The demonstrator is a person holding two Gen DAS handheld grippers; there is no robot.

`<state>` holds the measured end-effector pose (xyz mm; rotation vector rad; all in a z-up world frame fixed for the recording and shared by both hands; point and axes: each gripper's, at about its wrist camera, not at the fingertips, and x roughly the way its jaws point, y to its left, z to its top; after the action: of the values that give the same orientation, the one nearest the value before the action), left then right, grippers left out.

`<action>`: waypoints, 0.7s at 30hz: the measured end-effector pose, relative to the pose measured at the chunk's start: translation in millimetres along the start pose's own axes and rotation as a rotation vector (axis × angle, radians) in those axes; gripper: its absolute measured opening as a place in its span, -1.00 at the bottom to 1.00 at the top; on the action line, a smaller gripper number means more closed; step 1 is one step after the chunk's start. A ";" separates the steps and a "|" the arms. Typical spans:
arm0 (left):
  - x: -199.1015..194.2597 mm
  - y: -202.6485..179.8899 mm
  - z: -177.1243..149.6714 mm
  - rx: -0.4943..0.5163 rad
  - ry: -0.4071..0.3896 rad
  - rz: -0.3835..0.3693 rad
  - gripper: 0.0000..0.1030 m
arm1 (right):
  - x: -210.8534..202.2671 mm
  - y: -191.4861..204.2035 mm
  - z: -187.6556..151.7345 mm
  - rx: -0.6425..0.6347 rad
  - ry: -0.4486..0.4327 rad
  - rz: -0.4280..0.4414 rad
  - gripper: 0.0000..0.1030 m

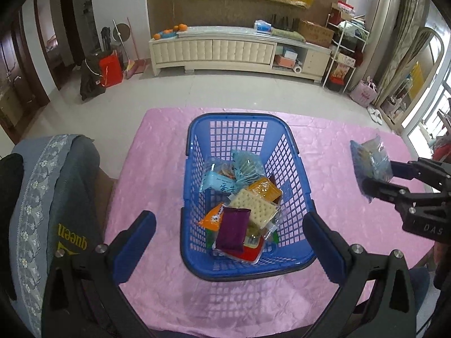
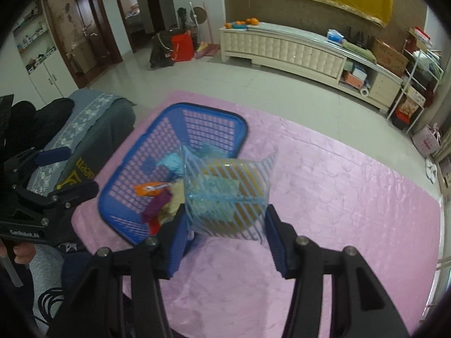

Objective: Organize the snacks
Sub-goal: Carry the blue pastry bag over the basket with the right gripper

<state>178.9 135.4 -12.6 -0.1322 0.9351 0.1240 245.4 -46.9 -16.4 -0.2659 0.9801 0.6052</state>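
Right hand-held gripper (image 2: 225, 233) is clamped on a clear snack packet (image 2: 225, 194) printed with pale blue stripes, its two blue pads pressing the packet's lower edges from either side. Something yellowish shows through the wrapper. The grip sits low on the packet, so most of it stands up free above the fingers, probably to leave it easy to set down or drop without the pads getting in the way.

That packet hangs in the air above the pink-covered desk (image 2: 338, 197), to the right of the blue basket (image 1: 194, 140) and apart from it; whether it is bound for the basket or has come out of it cannot be told. Inside the basket lie the other snacks, piled loosely: a cracker pack (image 1: 255, 207), a purple packet (image 1: 232, 232), an orange one (image 1: 212, 215) and light blue wrappers at the far end.

Left hand-held gripper (image 1: 229, 226) hovers over the basket's near end with its fingers spread wide on either side and nothing between them, likely ready for the next pick.
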 end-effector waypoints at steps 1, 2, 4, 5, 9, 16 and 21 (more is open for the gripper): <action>-1.7 2.6 -1.9 -0.002 -0.002 0.000 1.00 | 0.4 4.6 0.1 -0.005 0.001 0.005 0.10; -3.3 4.5 -3.1 -0.005 -0.003 -0.001 1.00 | 1.7 10.5 0.1 -0.015 0.003 0.008 0.10; -4.2 11.7 -7.4 -0.014 -0.004 -0.005 1.00 | 3.5 17.7 1.5 -0.025 0.007 0.009 0.10; -4.0 13.2 -7.0 -0.017 -0.002 -0.005 1.00 | 5.8 22.2 2.5 -0.029 0.010 0.012 0.10; -2.0 26.3 -13.5 -0.030 0.007 0.002 1.00 | 18.0 37.6 5.9 -0.038 0.029 0.025 0.10; 2.1 45.3 -21.1 -0.054 0.025 0.008 1.00 | 44.8 62.6 0.6 -0.057 0.084 0.054 0.10; 4.2 52.2 -24.8 -0.071 0.028 -0.002 1.00 | 58.1 69.1 -6.5 -0.054 0.119 0.053 0.10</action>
<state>153.2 182.9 -33.6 -0.2005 0.9585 0.1543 224.0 26.6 -64.8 -0.3277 1.0887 0.6711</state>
